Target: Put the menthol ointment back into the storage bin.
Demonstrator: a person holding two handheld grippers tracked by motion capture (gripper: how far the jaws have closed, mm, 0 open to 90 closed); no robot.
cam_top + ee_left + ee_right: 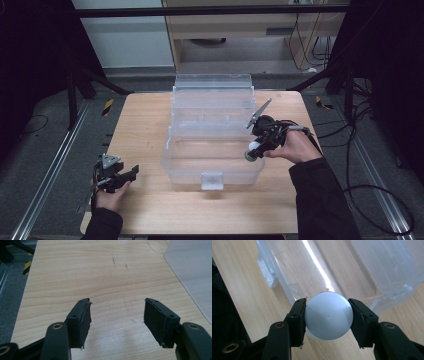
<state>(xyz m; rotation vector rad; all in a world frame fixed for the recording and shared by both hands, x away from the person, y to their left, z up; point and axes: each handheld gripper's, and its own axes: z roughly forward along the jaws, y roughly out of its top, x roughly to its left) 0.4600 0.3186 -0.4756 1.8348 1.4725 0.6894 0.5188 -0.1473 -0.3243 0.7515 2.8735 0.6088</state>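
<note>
A clear box (212, 170) stands open at the middle of the table (145, 125), its lid tipped back toward the far edge. The right gripper (255, 147) is at the box's right wall, jaws clamped on a white ball (328, 316); the ball sits at the rim, and whether it touches the wall cannot be told. The left gripper (116, 315) rests near the table's near left corner, well apart from the box, jaws spread wide over bare wood with nothing between them

White ball (328, 316) underside hidden behind fingers (298, 320); clear box (384, 270) cut off at frame top.
</note>
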